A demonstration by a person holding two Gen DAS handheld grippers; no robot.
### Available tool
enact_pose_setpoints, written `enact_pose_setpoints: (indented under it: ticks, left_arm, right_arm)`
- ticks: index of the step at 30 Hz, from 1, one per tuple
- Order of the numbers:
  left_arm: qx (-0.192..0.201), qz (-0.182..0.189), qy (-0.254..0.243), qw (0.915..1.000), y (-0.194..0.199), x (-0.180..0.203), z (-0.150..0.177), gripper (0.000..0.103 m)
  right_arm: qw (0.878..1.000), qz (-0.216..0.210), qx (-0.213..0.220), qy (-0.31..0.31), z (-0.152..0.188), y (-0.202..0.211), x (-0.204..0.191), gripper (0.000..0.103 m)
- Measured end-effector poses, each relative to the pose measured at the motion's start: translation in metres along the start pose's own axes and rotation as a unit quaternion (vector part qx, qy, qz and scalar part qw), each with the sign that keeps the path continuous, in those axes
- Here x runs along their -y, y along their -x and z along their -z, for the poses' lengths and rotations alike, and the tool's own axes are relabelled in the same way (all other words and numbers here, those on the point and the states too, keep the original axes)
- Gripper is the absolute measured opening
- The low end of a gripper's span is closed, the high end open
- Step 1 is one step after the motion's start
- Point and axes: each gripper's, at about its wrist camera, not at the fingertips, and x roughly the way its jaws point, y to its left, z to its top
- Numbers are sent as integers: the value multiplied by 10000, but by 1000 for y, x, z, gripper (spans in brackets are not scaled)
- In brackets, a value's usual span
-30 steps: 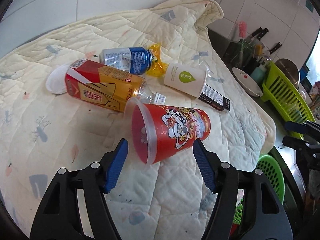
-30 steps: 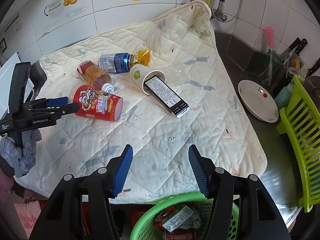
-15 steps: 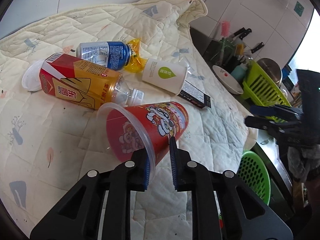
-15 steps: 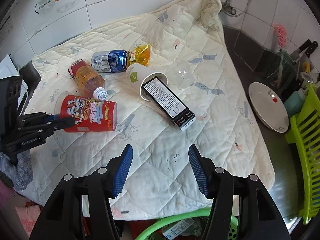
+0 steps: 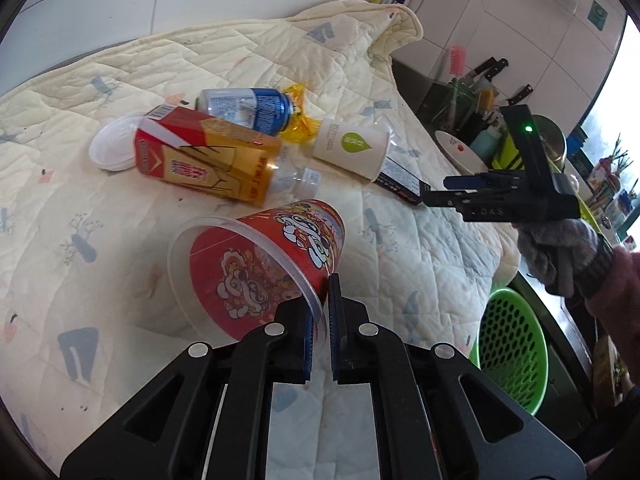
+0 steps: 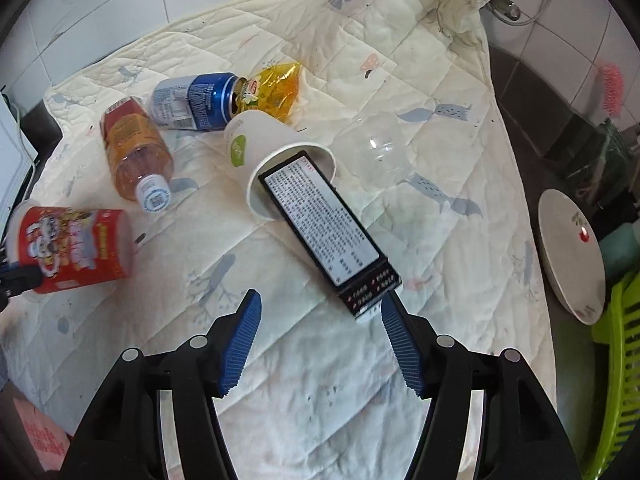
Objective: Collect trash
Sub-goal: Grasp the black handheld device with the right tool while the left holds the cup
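My left gripper (image 5: 320,320) is shut on the rim of a red cartoon-printed plastic cup (image 5: 272,264), which lies on its side on the quilted cloth (image 5: 120,208); the cup also shows in the right wrist view (image 6: 72,248). My right gripper (image 6: 320,340) is open, just short of the near end of a black box (image 6: 324,236) that sticks out of a tipped white paper cup (image 6: 264,152). An orange drink bottle (image 6: 134,152), a blue can (image 6: 192,100) and a yellow wrapper (image 6: 276,84) lie behind them.
A green mesh basket (image 5: 512,344) stands below the cloth's right edge. A clear plastic dome lid (image 6: 376,152) lies right of the paper cup. A white lid (image 5: 110,148), a white plate (image 6: 568,256) and a green dish rack (image 6: 620,360) are nearby.
My left gripper closed on the red cup's rim and tilted it up. My right gripper moved forward over the cloth toward the black box, still open.
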Motion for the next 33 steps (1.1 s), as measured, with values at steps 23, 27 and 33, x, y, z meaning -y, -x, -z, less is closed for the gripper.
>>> enact_pose_setpoints:
  ticks: [23,27,33]
  left_arm:
    - [-133,0,217,9997,6,-18,10,7]
    - [-197,-30,273,9994,4,-19,11,9]
    - [-263,-33,375,9989,-1,-21,11,21]
  right_arm:
    - [9973,-238,-329,608,-42,-70,4,60]
    - [9969,-338,-389,602,-39,-66,3,57]
    - [9962,-358,-418,675,-40,-67,-3,59]
